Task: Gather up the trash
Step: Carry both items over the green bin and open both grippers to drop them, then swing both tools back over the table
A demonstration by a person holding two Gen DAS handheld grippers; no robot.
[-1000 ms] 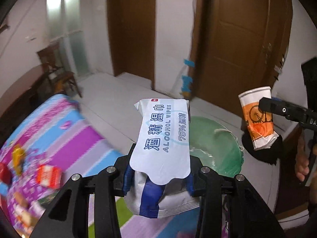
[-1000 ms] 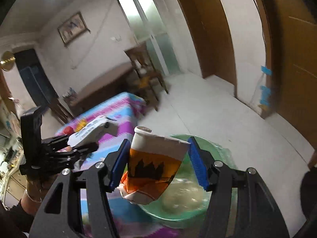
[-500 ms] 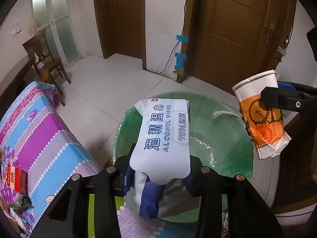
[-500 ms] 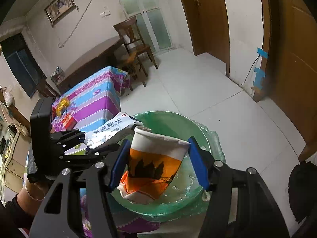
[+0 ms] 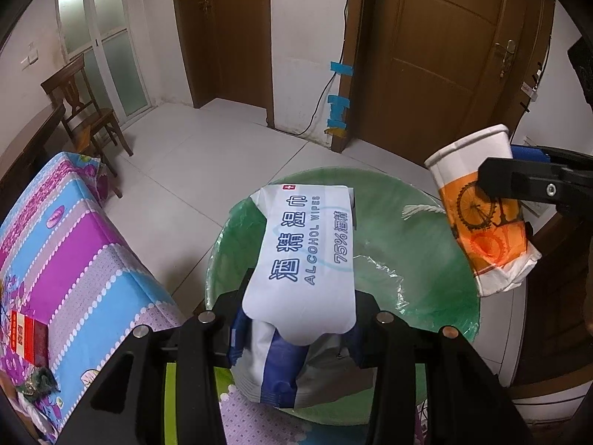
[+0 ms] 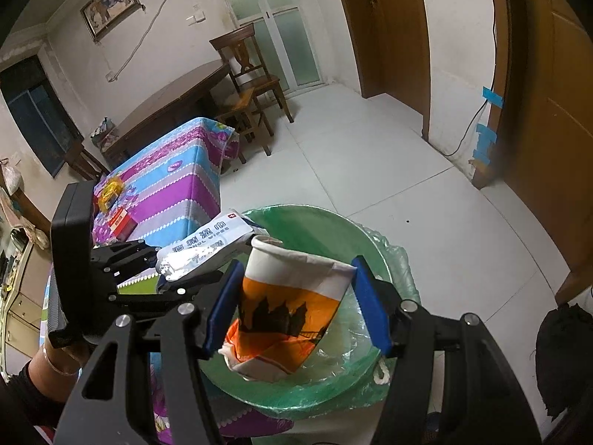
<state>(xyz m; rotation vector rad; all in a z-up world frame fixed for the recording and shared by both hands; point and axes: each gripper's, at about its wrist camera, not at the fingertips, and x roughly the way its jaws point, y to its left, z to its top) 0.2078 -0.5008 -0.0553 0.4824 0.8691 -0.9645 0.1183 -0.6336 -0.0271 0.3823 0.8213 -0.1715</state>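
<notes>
My left gripper (image 5: 294, 328) is shut on a white and blue pack of alcohol wipes (image 5: 307, 256), which sticks out over a green bin (image 5: 426, 222) lined with a clear bag. My right gripper (image 6: 296, 307) is shut on a crushed orange and white paper cup (image 6: 285, 319), held above the same bin (image 6: 315, 226). In the left wrist view the paper cup (image 5: 481, 215) hangs at the right over the bin's rim. In the right wrist view the left gripper (image 6: 163, 270) and the wipes pack (image 6: 207, 244) sit at the bin's left edge.
A table with a striped purple and blue cloth (image 5: 66, 244) stands left of the bin, with a red packet (image 5: 27, 337) and small wrappers on it. A wooden chair (image 6: 248, 81), a dark table and brown doors (image 5: 444, 55) ring the white tiled floor. A black bag (image 6: 563, 359) lies at right.
Both grippers came down over the green bin with their loads, and the views tilted downward. In the last half second they stayed nearly still.
</notes>
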